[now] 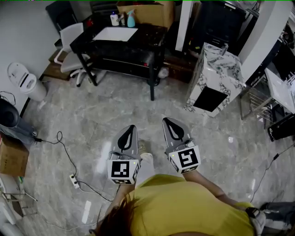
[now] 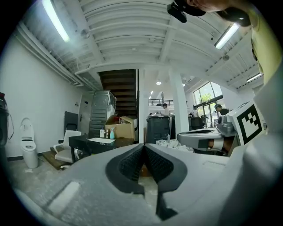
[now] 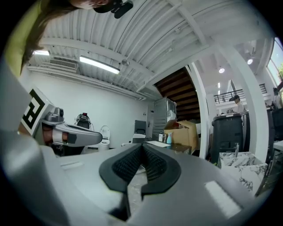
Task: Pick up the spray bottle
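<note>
The spray bottle point(image 1: 131, 19), pale blue, stands far off at the back of a black table point(image 1: 152, 37), beside a white bottle point(image 1: 114, 19). It shows small in the left gripper view point(image 2: 112, 133) and the right gripper view point(image 3: 169, 138). My left gripper point(image 1: 130, 127) and right gripper point(image 1: 168, 120) are held side by side at waist height, level, pointing toward that table across the open floor. Both are shut with nothing between the pads. Each gripper sees the other: the right gripper point(image 2: 208, 137) in the left gripper view and the left gripper point(image 3: 66, 134) in the right gripper view.
A white sheet point(image 1: 115, 33) lies on the table, with a cardboard box point(image 1: 147, 11) behind it. A white chair point(image 1: 71, 46) stands at the table's left and a marble pedestal point(image 1: 216, 78) at its right. A cable and power strip point(image 1: 73, 179) trail on the floor at left.
</note>
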A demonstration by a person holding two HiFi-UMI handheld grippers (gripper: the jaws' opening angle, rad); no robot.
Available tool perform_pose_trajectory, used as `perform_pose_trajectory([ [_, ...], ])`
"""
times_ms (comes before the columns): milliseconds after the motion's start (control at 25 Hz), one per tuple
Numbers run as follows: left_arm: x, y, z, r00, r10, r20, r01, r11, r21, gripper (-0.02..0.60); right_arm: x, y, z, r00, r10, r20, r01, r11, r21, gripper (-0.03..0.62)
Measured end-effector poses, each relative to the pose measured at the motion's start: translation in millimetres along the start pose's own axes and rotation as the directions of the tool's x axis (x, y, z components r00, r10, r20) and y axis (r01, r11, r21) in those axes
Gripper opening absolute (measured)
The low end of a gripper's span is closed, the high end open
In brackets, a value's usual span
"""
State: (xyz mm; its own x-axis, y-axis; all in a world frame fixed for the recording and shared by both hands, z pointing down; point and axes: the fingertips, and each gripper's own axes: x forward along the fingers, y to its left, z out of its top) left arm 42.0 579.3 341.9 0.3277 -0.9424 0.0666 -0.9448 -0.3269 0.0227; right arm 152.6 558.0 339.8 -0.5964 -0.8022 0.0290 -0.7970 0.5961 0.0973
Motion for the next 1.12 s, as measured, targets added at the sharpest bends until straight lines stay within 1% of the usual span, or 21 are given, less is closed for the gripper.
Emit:
perform_pose_trajectory([
  [160, 47, 36, -4, 1.0, -0.022, -0.007, 0.022, 1.0, -0.004, 0.003, 55, -15, -6, 1.0, 0.005, -0.006, -0.005, 1.0, 0.0, 0.0],
  [360, 113, 87, 3, 0.998, -0.054, -0.02, 0.054, 0.999, -0.004, 0.003, 134, -40, -9, 1.0, 0.001, -0.027, -0.001, 1.0, -0.004, 0.002],
  [440, 140, 107, 5, 0.998, -0.062, -0.022, 0.062, 0.998, -0.003, 0.053, 164, -50, -13, 0.999, -0.003, -0.041, 0.002, 1.0, -0.009, 0.0],
  [560, 177, 139, 4, 0.997, -0.071, -0.025, 0.071, 0.997, -0.004, 0.071, 208, -64, -19, 0.998, -0.01, -0.056, 0.009, 1.0, -0.013, 0.001],
  [640, 202, 156, 5, 0.995, -0.092, -0.028, 0.092, 0.996, -0.004, 0.123, 235, -72, -20, 0.998, -0.015, -0.057, 0.015, 1.0, -0.014, 0.0],
  [680, 213, 163, 5, 0.994, -0.106, -0.03, 0.106, 0.994, -0.003, 0.135, 248, -76, -21, 0.998, -0.019, -0.057, 0.018, 1.0, -0.015, 0.0],
  [760, 232, 180, 4, 0.992, -0.121, -0.03, 0.121, 0.993, 0.002, 0.146, 269, -83, -21, 0.998, -0.03, -0.051, 0.029, 0.999, -0.018, 0.0],
  [920, 260, 212, 3, 0.993, -0.116, -0.025, 0.116, 0.993, 0.0, 0.164, 298, -97, -24, 0.997, -0.055, -0.049, 0.053, 0.998, -0.023, 0.0],
  [1120, 278, 226, 0, 0.991, -0.133, -0.019, 0.133, 0.991, -0.015, 0.183, 318, -107, -33, 0.995, -0.077, -0.065, 0.077, 0.997, -0.006, 0.0],
])
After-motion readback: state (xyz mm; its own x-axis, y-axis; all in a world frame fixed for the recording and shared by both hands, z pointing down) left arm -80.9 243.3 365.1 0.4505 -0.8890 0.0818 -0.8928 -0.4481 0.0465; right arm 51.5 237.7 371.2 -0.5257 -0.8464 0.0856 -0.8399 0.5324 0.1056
